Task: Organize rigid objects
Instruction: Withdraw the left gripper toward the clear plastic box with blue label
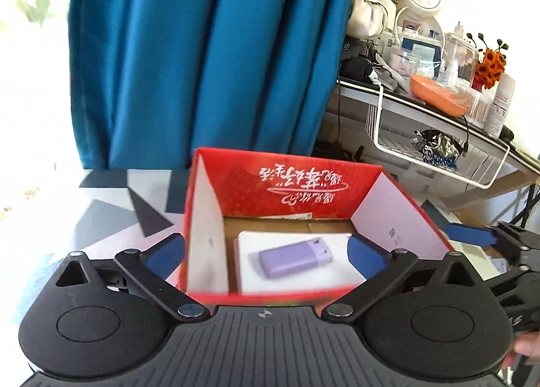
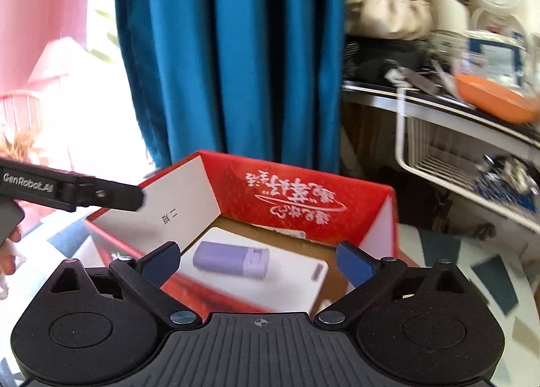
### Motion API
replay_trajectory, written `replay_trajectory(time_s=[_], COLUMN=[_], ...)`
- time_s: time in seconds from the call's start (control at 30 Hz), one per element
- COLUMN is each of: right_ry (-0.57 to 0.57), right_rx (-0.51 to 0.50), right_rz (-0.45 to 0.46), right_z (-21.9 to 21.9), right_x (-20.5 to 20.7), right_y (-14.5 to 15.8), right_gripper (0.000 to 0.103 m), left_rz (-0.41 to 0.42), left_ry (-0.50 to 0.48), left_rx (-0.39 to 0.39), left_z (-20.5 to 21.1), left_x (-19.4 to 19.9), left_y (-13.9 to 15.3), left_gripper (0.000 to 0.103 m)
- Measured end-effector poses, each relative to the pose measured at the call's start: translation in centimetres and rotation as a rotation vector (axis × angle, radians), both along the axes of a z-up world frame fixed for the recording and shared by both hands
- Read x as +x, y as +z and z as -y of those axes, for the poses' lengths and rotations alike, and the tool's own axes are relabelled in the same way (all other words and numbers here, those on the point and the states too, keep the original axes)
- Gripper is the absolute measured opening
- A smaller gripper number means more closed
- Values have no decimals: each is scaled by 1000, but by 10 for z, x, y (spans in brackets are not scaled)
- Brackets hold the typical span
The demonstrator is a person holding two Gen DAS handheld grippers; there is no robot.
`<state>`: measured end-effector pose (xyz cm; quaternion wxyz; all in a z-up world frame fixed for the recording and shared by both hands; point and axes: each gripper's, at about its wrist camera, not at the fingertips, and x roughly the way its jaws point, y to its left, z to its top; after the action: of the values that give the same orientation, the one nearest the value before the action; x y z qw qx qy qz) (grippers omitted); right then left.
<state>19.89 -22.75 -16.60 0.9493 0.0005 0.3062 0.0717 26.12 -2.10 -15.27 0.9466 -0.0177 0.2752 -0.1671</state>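
Hovering both claws over the red box [image 1: 287, 191], nothing in either. Left claw [image 1: 266, 253] is spread wide and empty; its left pad sits outside the box's left wall, its right pad over the inside. Right claw [image 2: 260, 262] is equally wide and empty, above the near rim. No earlier frame here, so we say nothing on jaw motion.

Where the goods are: the purple case [image 1: 295, 257] lies flat on a white slab [image 1: 249, 277] on the box floor, flaps up all round. Case sits roughly mid-slab, long axis across the box, clear of every wall. We read both as already stowed.

Step in hand, as we judge it: clear out of the box and go for whatever is next. How to do it well:
- Lift straight up before going sideways. The left flap [image 1: 202, 235] stands between the left claw's pads; a sideways sweep would catch it and drag the box.
- Keep the right claw high over the near rim, same reason.
- Mind the two claws: the right one shows at the edge of the left view, near the box's right corner. Split them apart, don't cross.
- Leave the case alone; it lies loose on a smooth slab and a nudge would likely slide it.

Other loose items on the counter [image 1: 111, 218]: we can't tell, views are blurred at the edges.
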Motion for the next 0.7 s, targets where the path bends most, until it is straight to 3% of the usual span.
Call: replay_trajectory(time_s=[0.17,0.37,0.6,0.7], right_ry=[-80,-121,-151,-150], right_rx=[29,-5,12,-5], right_rz=[3,-137,-267,-298], right_z=[13,20,23,17], right_x=[-49,-91,-104,-104], right_y=[-13,-51,-76,-81], right_gripper=[99,98,82,80], left_rz=[-16,-60,-123,-129], left_ry=[39,46,57,61], left_rx=[-29,-26,-31,-24], left_z=[-14,-22,-27,-27], left_x=[-32,-57,-75,-79], left_y=[-14,-40,-66,-70], left_gripper=[103,103,103,103])
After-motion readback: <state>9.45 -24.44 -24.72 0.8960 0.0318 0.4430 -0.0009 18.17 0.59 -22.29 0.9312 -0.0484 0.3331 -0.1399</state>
